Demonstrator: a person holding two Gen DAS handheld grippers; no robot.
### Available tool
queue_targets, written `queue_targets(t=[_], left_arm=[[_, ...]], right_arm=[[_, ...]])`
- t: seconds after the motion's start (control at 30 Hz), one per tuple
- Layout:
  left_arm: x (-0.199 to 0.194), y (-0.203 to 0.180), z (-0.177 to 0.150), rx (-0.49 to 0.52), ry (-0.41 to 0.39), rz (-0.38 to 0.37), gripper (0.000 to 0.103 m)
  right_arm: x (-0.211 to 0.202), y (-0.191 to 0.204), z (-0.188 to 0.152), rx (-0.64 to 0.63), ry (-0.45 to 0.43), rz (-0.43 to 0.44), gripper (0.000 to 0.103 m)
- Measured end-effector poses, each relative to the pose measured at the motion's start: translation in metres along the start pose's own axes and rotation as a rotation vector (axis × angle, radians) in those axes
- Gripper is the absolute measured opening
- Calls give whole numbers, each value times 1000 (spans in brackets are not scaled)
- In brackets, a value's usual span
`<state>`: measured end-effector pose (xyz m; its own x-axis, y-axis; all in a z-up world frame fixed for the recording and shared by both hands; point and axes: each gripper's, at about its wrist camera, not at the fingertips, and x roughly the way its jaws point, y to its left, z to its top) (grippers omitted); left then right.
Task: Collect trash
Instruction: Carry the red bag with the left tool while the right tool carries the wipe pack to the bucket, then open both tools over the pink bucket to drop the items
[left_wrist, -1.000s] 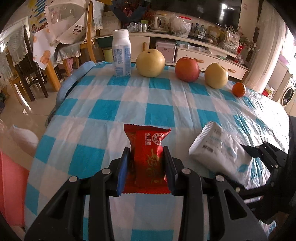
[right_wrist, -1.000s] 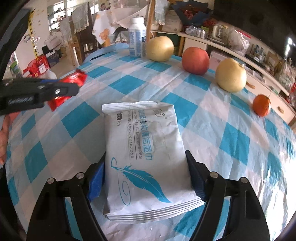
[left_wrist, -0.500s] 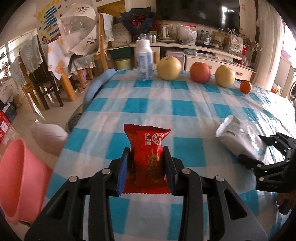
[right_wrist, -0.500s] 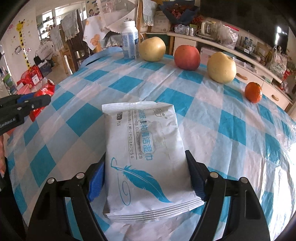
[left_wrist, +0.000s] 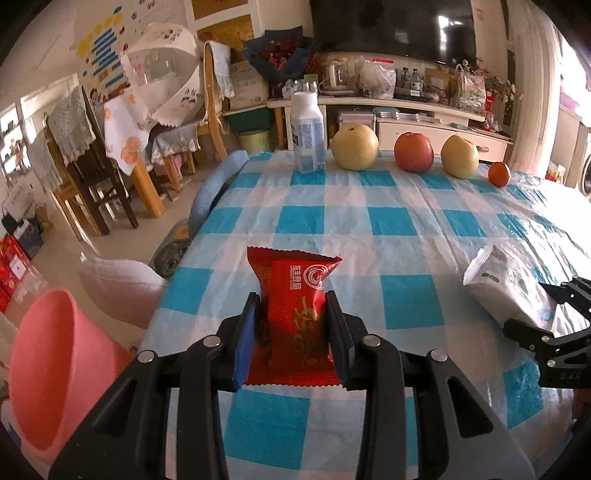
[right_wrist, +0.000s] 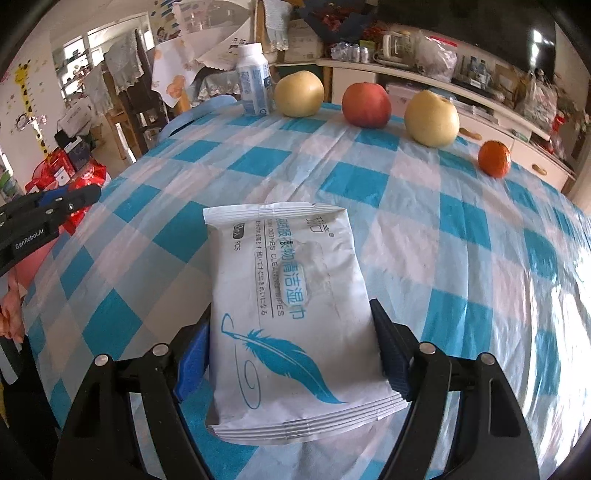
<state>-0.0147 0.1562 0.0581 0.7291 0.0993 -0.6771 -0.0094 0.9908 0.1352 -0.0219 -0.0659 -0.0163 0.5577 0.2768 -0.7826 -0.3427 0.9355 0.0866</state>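
My left gripper (left_wrist: 291, 325) is shut on a red snack wrapper (left_wrist: 293, 308), held above the left part of the blue-and-white checked table (left_wrist: 388, 221). My right gripper (right_wrist: 290, 336) is shut on a white wet-wipe pack (right_wrist: 291, 295) with a blue feather print, lifted over the table (right_wrist: 406, 192). In the left wrist view the wipe pack (left_wrist: 506, 280) and right gripper (left_wrist: 546, 325) show at the right edge. In the right wrist view the left gripper (right_wrist: 55, 206) shows at the left edge. A pink bin (left_wrist: 48, 369) stands on the floor at the lower left.
Along the table's far edge stand a white bottle (left_wrist: 307, 133), a yellow pear (left_wrist: 354, 147), a red apple (left_wrist: 413, 152), a second pear (left_wrist: 460, 156) and a small orange (left_wrist: 498, 174). Chairs (left_wrist: 92, 177) and a cabinet (left_wrist: 406, 122) fill the room beyond. A white bag (left_wrist: 122, 288) lies by the bin.
Both grippers have drawn back from the fruit with their packets still held. The left view has swung left, bringing the pink bin and the floor into sight.
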Motion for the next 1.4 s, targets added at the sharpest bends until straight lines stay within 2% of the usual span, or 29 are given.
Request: queue_targets(t=[0.43,0.7,0.93,1.27,1.4], left_arm=[[-28,13,5,9,-78,1,37],[-52,41,10,-36,-128,25,37],[-74,92,11,-121,-164,84,37],[-88,218,-9,-373,-149,249,37],[-89,263,-24,-464,-127,284,37]], right_arm=[[-26,14,-2,93,-19,-2,77],[-42,49,16,77,-59,33,77],[-49,114,45,-13,-89,96,77],[-46,238,90,-201,-114,219,77],[-35,293,98,-278,-103,272,77]])
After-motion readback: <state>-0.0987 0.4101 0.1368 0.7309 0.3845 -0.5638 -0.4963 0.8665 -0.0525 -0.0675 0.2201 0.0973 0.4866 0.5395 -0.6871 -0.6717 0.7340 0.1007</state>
